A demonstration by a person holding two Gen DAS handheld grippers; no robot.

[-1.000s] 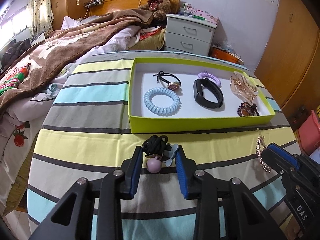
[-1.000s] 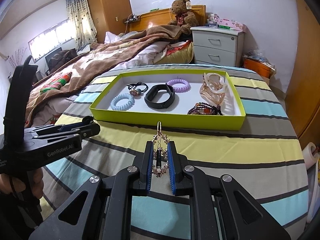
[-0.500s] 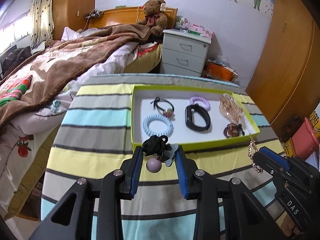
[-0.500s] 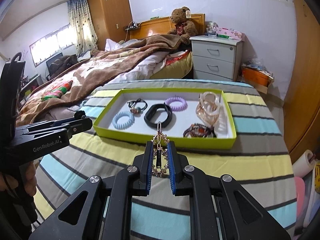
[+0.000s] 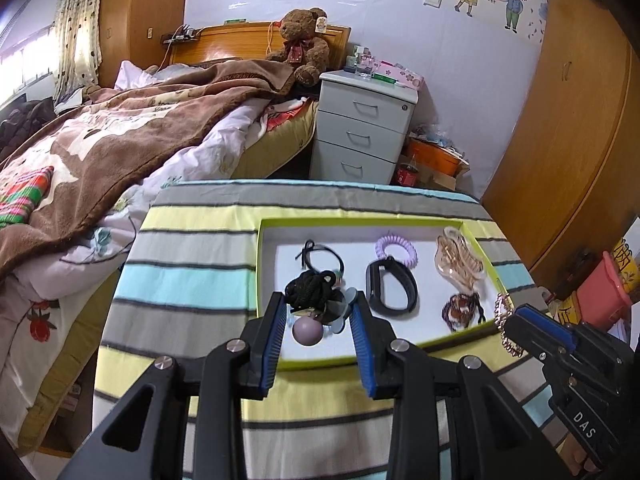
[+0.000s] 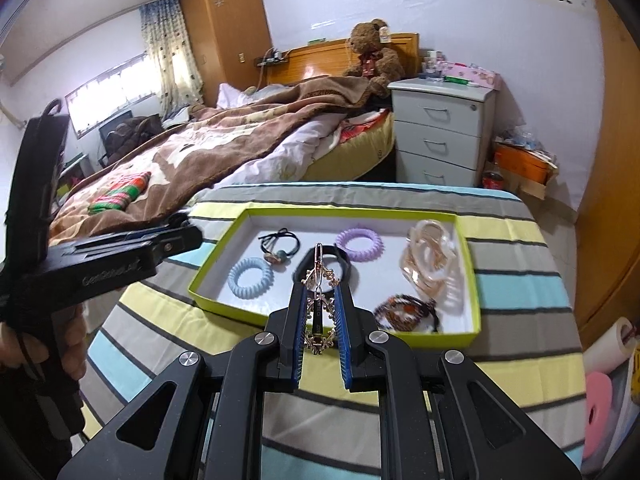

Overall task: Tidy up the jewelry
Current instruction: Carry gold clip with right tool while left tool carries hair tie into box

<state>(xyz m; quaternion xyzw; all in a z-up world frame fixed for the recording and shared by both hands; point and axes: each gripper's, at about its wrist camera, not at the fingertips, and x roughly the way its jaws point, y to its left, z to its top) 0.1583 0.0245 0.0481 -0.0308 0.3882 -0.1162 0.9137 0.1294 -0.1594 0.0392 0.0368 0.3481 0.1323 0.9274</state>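
Left gripper [image 5: 319, 312]: jaws part-way apart, clamped on a black knotted hair tie [image 5: 310, 290] with a mauve bead and a pale blue charm hanging below the knot. Carried in the air over the near left part of the tray.

Right gripper [image 6: 320, 304]: jaws nearly together, clamped on a gold rhinestone hair clip [image 6: 319, 280]; the clip's tip pokes out beyond the jaw ends, its studded edge shows between the blue pads. Carried in the air above the tray's near rim.

Tray [image 6: 218, 310]: shallow, lime-green wall, white floor, resting on the striped tabletop [image 6: 520, 284]. Contents:
- Pale blue spiral hair tie [image 6: 250, 274], near left.
- Thin black hair tie with charm [image 6: 279, 245], far left.
- Black wristband [image 5: 390, 288], centre, partly hidden behind the clip in the right wrist view.
- Lilac spiral hair tie [image 6: 359, 243], far centre, just beside the wristband.
- Clear amber claw clip [image 6: 430, 258], right side.
- Dark beaded bracelet [image 6: 406, 312], near right, just in front of the claw clip.

Surroundings: bed with brown blanket [image 5: 120, 136], teddy bear [image 5: 302, 50], grey drawer unit [image 5: 362, 132].
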